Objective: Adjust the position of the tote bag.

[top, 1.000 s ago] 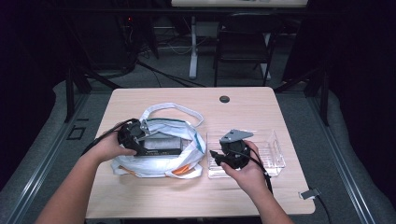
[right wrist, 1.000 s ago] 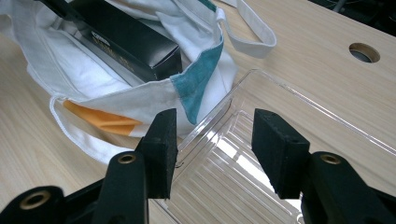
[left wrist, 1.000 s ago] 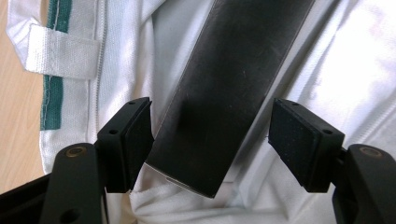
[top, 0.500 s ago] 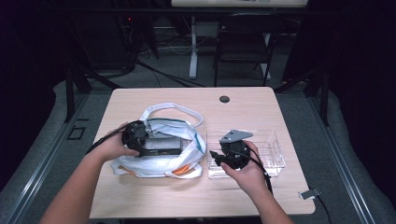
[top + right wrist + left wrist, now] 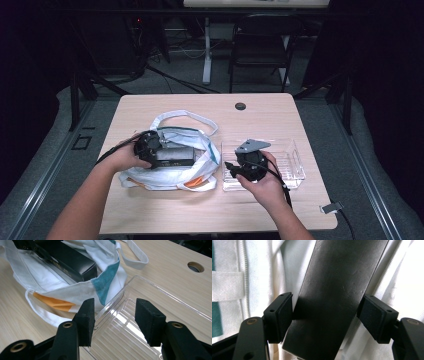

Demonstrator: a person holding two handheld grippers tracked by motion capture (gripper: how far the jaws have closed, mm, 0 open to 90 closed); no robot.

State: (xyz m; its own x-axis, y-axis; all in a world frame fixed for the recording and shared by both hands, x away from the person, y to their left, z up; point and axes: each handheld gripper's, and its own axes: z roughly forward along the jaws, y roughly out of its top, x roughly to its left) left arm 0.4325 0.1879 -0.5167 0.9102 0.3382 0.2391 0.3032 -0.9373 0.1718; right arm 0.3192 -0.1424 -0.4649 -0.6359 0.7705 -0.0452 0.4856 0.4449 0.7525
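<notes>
Table (image 5: 150, 210) — my inventory of positions. Bag (image 5: 170, 175) lies on the table's left half, its strap (image 5: 185, 116) looping toward the far edge. Box (image 5: 175, 155) sits in the bag's mouth, lengthwise across it. Tray (image 5: 290, 165) rests on the right half, just beside the bag, its near-left corner close against the cloth. Hole (image 5: 240, 106) is in the tabletop behind the tray, near the far edge. My left gripper (image 5: 150, 145) is at the box's left end, box (image 5: 332, 290) between its jaws; my right gripper (image 5: 248, 165) is over the tray's left part. Chair (image 5: 260, 50) stands behind the table.
</notes>
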